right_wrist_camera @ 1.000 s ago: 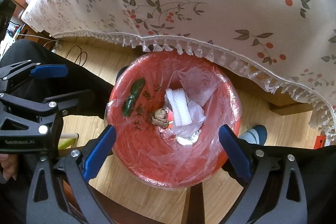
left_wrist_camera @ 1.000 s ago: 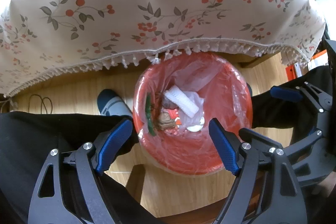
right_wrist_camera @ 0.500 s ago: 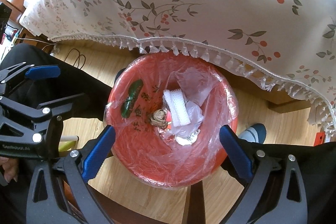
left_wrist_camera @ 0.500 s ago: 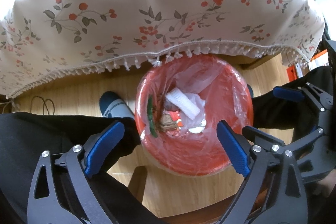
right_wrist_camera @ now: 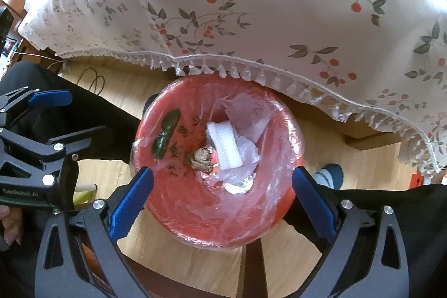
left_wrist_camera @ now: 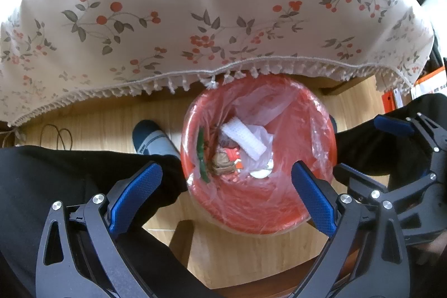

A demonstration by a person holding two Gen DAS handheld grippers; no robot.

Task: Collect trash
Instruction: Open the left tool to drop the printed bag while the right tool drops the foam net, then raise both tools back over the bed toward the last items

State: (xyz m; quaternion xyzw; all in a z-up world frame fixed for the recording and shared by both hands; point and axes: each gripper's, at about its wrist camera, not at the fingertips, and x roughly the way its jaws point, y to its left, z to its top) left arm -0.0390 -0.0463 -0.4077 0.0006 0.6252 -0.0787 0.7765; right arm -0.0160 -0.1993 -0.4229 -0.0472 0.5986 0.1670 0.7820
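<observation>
A red trash bin [left_wrist_camera: 321, 113] lined with clear plastic stands on the wooden floor below the table edge; it also shows in the right wrist view [right_wrist_camera: 293, 119]. Inside lie a white foam net [left_wrist_camera: 243, 137] [right_wrist_camera: 225, 143], a brown crumpled wad [left_wrist_camera: 222, 165] [right_wrist_camera: 201, 157], a green wrapper [left_wrist_camera: 201, 155] [right_wrist_camera: 166, 131] and clear plastic. My left gripper [left_wrist_camera: 226, 186] is open and empty above the bin. My right gripper [right_wrist_camera: 222, 186] is open and empty above the bin. Each gripper shows in the other's view, the right [left_wrist_camera: 396, 147] and the left [right_wrist_camera: 47, 124].
A table with a cherry-print cloth [left_wrist_camera: 209, 13] and tasselled fringe overhangs the bin's far side. The person's black-trousered legs [left_wrist_camera: 69, 180] and socked feet [left_wrist_camera: 152, 138] [right_wrist_camera: 328, 175] flank the bin. A cable [left_wrist_camera: 58, 134] lies on the floor at left. Orange boxes [left_wrist_camera: 419, 91] sit at right.
My left gripper's jaws have opened wider and both grippers have risen slightly away from the bin. The bin's contents have not moved.
</observation>
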